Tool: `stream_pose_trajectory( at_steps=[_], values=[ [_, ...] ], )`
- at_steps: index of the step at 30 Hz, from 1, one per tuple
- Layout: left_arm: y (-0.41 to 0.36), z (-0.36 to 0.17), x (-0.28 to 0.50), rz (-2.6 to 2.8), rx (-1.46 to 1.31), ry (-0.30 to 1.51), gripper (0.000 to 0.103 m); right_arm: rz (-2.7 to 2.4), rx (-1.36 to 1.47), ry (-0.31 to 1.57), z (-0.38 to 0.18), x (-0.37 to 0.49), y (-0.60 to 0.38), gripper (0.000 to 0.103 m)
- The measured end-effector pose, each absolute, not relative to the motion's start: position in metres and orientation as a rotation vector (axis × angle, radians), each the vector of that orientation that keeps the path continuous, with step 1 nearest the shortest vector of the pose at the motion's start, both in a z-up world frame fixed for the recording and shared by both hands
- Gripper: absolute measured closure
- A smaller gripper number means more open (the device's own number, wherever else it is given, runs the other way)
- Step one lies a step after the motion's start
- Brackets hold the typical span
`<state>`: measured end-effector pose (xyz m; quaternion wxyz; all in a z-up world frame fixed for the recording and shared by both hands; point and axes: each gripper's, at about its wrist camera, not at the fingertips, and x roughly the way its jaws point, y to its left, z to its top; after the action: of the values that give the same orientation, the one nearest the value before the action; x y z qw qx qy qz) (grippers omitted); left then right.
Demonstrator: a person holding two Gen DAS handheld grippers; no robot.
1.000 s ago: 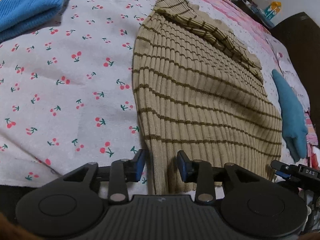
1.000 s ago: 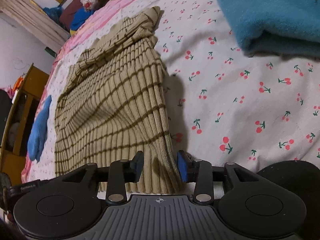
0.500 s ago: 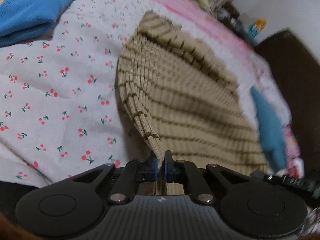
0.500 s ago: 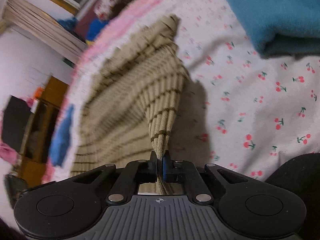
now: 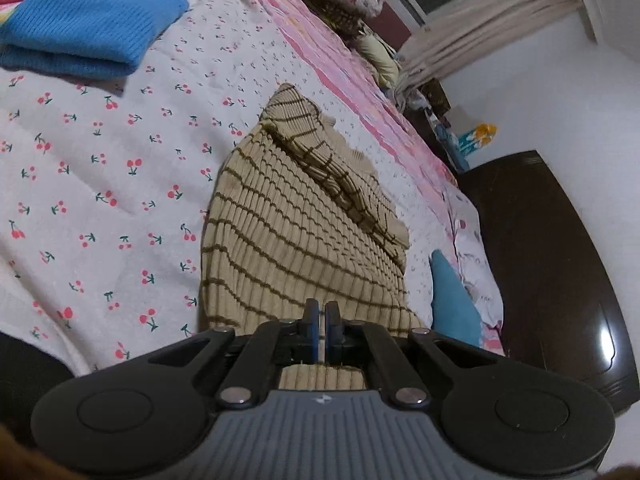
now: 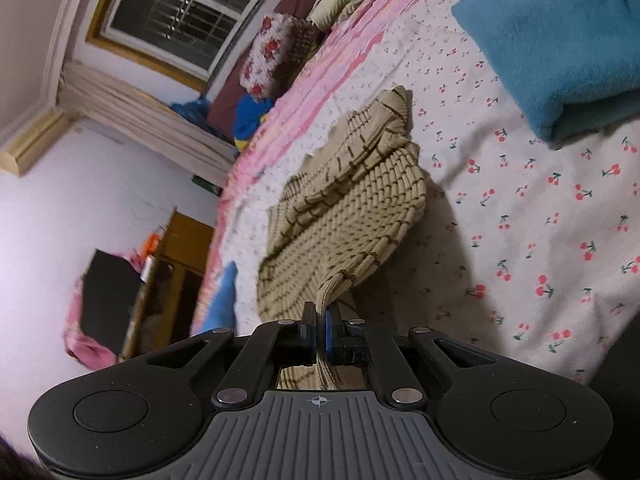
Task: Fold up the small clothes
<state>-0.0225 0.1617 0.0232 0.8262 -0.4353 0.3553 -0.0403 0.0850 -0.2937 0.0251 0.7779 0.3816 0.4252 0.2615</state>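
Note:
A beige ribbed sweater with brown stripes [image 5: 296,232] lies on the cherry-print bed sheet [image 5: 92,184]. Its far part with the folded sleeve rests flat. My left gripper [image 5: 321,316] is shut on the sweater's near hem at one corner. My right gripper [image 6: 321,318] is shut on the other hem corner of the sweater [image 6: 352,208], which rises bunched from the sheet [image 6: 540,220] to the jaws. The near half of the sweater hangs lifted off the bed.
A folded blue knit [image 5: 80,28] lies at the far left; it shows as a blue bundle [image 6: 560,40] in the right wrist view. A small teal cloth [image 5: 452,296] lies by the bed's right edge. Dark wooden furniture [image 5: 552,264] stands beyond that edge.
Both grippers closed on the sweater's near hem, then lifted it up and forward. The near half has come off the sheet and the sweater looks shorter.

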Motion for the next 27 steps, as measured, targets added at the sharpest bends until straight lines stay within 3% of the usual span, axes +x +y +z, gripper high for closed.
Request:
stream_pose_trajectory(
  at_steps=[4, 10, 15, 19, 21, 27],
  values=[
    [0.146, 0.021, -0.016, -0.037, -0.776, 0.834, 0.092, 0.545, 0.812, 0.922, 0.020, 0.088, -0.294, 0.098],
    [0.131, -0.011, -0.004, 0.145, -0.623, 0.987, 0.082, 0.512, 0.800, 0.955, 0.002, 0.089, -0.298, 0.098],
    [0.124, -0.029, 0.004, 0.147, -0.600, 1.011, 0.072, 0.513, 0.810, 0.965, -0.008, 0.090, -0.301, 0.098],
    [0.114, -0.035, 0.008, 0.151, -0.534, 1.033, 0.074, 0.501, 0.817, 0.965, -0.012, 0.089, -0.303, 0.098],
    [0.113, -0.034, 0.006, 0.128, -0.541, 1.032, 0.090, 0.494, 0.819, 0.966, -0.013, 0.088, -0.303, 0.098],
    [0.123, -0.022, 0.002, 0.034, -0.676, 0.963, 0.090, 0.500, 0.820, 0.950, -0.003, 0.087, -0.302, 0.098]
  ],
)
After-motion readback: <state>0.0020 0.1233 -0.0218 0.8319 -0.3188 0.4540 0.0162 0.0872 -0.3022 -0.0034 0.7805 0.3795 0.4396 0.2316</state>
